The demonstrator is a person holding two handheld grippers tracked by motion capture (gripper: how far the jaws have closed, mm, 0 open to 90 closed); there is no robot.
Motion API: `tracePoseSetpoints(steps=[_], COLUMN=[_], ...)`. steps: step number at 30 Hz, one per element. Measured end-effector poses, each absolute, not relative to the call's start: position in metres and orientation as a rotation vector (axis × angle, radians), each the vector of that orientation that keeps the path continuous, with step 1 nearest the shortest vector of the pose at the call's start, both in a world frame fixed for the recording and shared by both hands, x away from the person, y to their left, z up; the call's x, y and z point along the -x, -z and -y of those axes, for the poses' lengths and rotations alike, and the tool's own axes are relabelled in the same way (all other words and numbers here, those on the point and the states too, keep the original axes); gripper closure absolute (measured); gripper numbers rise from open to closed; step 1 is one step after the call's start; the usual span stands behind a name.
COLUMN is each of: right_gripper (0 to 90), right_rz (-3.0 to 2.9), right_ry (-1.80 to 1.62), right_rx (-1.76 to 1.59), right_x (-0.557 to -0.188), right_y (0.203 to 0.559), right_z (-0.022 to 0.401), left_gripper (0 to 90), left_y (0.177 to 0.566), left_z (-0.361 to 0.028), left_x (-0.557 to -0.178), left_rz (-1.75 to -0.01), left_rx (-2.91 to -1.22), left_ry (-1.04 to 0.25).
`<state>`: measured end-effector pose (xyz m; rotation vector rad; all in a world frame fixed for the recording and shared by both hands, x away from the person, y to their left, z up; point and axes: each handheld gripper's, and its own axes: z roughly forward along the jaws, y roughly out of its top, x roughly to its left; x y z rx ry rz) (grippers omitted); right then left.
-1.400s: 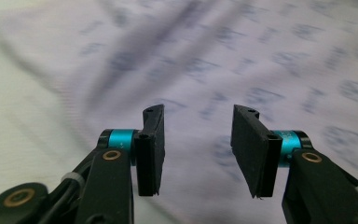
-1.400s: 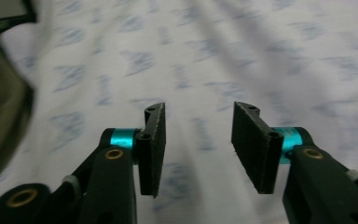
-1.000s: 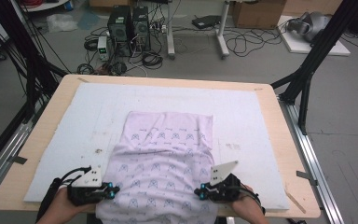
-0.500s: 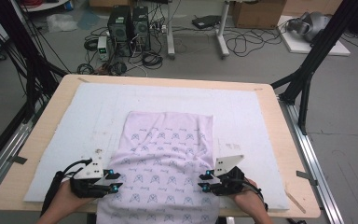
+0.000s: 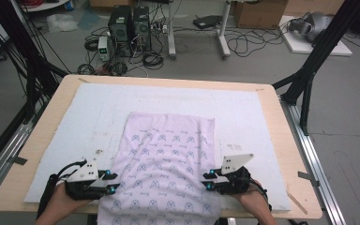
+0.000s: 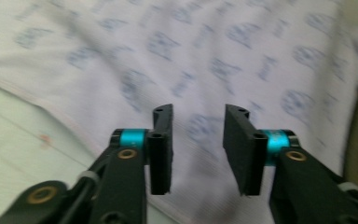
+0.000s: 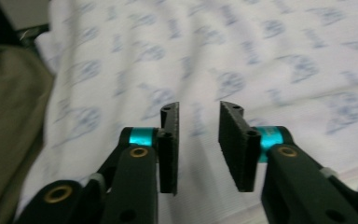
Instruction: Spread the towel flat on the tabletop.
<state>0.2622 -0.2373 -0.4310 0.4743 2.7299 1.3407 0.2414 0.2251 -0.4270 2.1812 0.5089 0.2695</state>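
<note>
A pale lilac cloth (image 5: 168, 154) with a blue print lies flat on the white mat (image 5: 75, 122), and its near end hangs over the table's front edge. My left gripper (image 5: 113, 183) sits at the cloth's left edge and my right gripper (image 5: 207, 180) at its right edge, both pointing inward. In the left gripper view the left gripper (image 6: 198, 140) hovers over the cloth (image 6: 205, 60) with its jaws apart and nothing between them. The right gripper (image 7: 198, 135) looks the same over the cloth (image 7: 242, 56). Both pairs of jaws have just been opening.
The mat covers most of the wooden table (image 5: 288, 140). Black frame posts (image 5: 309, 70) stand at both sides. Computers and cables (image 5: 131, 28) lie on the floor beyond. The person's olive clothing (image 7: 9, 112) shows at the table's front edge.
Both grippers have shifted slightly away from the person along the cloth's side edges. Their jaws have parted, and the cloth lies flatter at its near end.
</note>
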Motion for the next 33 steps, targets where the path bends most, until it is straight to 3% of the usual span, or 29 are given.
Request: tracePoseSetpoints(steps=[14,25,33], right_gripper=[46.2,31.7,27.5], right_rz=[-2.55,-2.523,-2.536], right_ry=[-1.347,-1.294,-1.285], right_rx=[-0.699,-0.756,-0.765], right_x=[-0.317,-0.348,-0.349], right_y=[0.427,0.429,0.43], right_z=[0.245,0.241,0.234], left_gripper=[49.2,43.5,42.7], left_y=[0.427,0.428,0.427], left_z=[-0.219,-0.22,-0.221], left_x=[-0.304,-0.317,-0.317], left_rz=[-0.696,-0.746,-0.745], left_rx=[-2.066,-2.038,-2.043], left_ry=[-0.329,-0.371,-0.375])
